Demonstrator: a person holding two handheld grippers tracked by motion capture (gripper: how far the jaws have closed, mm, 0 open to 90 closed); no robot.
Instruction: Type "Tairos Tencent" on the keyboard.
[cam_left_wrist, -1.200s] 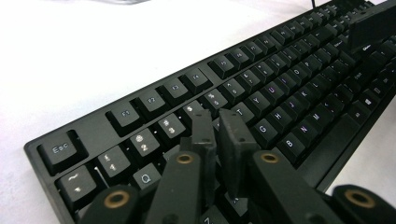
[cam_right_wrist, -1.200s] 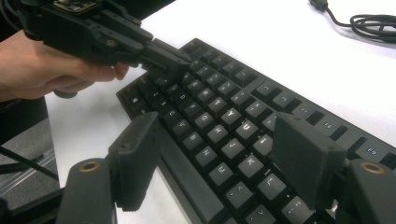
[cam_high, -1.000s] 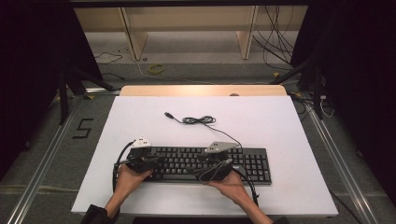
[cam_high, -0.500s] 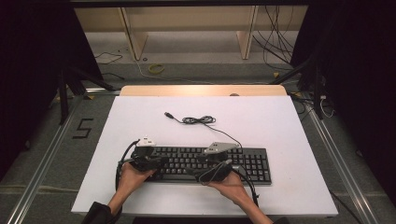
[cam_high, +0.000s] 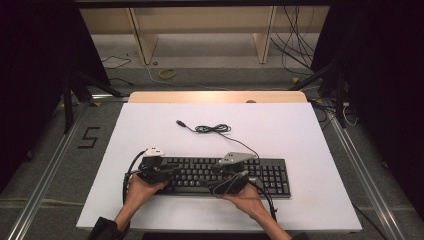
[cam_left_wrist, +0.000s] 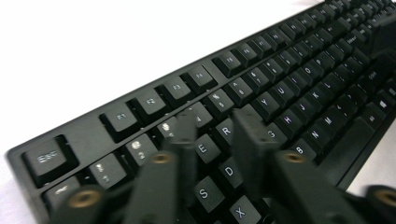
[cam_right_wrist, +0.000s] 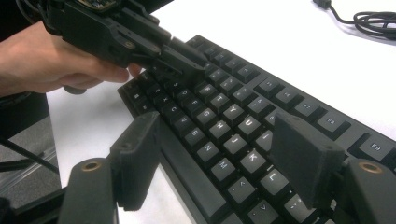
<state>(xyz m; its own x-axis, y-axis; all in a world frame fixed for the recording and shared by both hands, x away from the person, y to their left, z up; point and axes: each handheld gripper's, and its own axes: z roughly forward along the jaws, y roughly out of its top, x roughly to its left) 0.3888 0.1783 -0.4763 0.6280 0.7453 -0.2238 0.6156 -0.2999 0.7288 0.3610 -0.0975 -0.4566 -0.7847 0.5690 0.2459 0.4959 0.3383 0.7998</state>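
Keyboard (cam_left_wrist: 289, 98) lies under both; left hand-held gripper (cam_left_wrist: 217, 126) just parted, right hand-held gripper (cam_right_wrist: 224, 154) released.

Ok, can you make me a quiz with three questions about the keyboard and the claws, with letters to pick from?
1. Where does the keyboard lie?
A. on the white table
B. on the floor
C. on a shelf

2. What colour is the keyboard?
A. white
B. black
C. red

3. How are the right claw's jaws?
A. wide apart over the keys
B. shut on the cable
C. holding a cup

Answers:
1 A, the white table shows on all sides of it.
2 B, its case and keys are black.
3 A, keys show between the two pads.
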